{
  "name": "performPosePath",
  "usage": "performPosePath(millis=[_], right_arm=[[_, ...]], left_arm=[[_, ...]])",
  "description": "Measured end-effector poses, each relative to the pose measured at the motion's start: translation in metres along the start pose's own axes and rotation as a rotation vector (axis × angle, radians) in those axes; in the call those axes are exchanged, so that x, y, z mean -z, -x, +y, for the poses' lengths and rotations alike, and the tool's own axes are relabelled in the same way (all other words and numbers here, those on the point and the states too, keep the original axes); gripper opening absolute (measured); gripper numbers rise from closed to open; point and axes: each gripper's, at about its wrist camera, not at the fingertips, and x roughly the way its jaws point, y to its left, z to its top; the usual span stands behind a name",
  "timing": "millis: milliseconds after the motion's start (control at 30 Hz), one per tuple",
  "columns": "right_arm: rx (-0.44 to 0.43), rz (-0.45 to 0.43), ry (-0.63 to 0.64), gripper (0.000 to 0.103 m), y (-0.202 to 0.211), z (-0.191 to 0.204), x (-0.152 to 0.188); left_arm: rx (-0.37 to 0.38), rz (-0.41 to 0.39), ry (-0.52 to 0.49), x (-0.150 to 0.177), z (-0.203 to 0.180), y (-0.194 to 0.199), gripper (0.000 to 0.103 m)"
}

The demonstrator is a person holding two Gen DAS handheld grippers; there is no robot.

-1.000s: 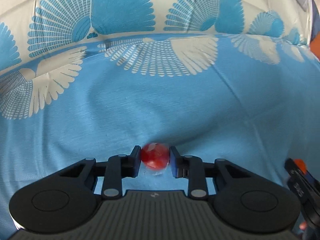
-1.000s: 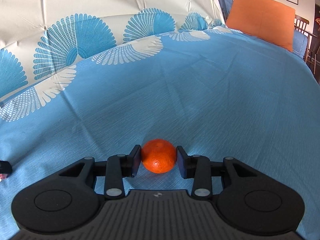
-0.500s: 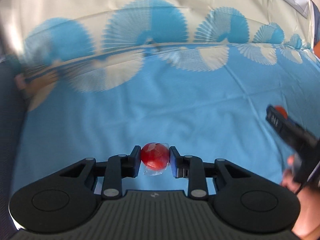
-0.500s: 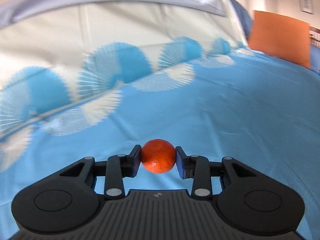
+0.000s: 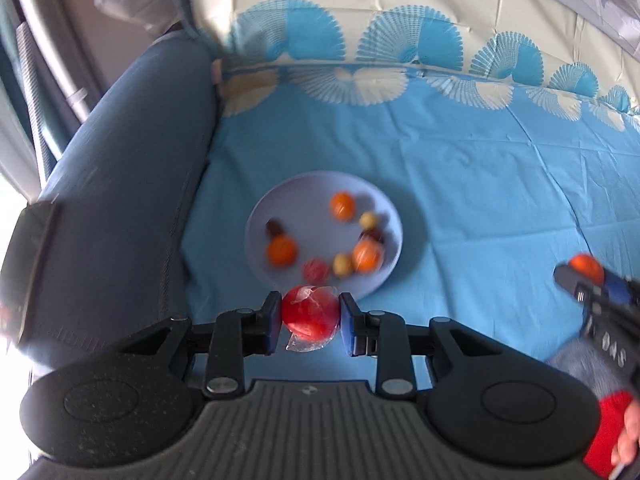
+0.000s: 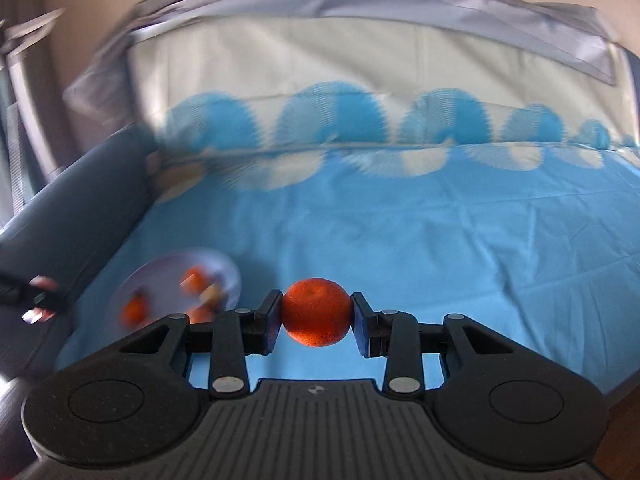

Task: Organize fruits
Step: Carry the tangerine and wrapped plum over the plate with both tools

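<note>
Near the plate (image 5: pixel 256 224) of fruit, the left gripper (image 5: pixel 308 317) squeezes a red fruit in clear wrap (image 5: pixel 310 312); the right gripper (image 6: pixel 316 317) squeezes an orange (image 6: pixel 316 317); no writing can be read

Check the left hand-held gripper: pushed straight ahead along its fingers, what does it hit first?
Probably the plate of fruit: its near rim sits just beyond the red wrapped fruit clamped in the left hand-held gripper. Depth and height are unclear, so it might pass above the rim.
</note>
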Motion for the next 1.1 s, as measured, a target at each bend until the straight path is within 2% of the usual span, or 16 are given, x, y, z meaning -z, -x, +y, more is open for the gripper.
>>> performPosePath(millis=[233, 433, 800, 1100], right_arm=[[-0.116, 0.062, 0.063, 0.038, 0.063, 0.053, 0.03], [-0.161, 0.043, 0.188, 0.038, 0.089, 0.089, 0.037], [-0.157, 0.028, 0.233, 0.038, 0.096, 0.098, 0.034], [-0.158, 0.054, 0.232, 0.038, 0.081, 0.098, 0.032]], left_arm=[[0.019, -0.045, 0.063, 0.052, 0.029, 0.041, 0.033], [0.032, -0.063, 0.131, 0.074, 0.046, 0.057, 0.033], [0.039, -0.061, 0.162, 0.077, 0.062, 0.058, 0.033], [0.038, -0.061, 0.149, 0.065, 0.063, 0.047, 0.033]])
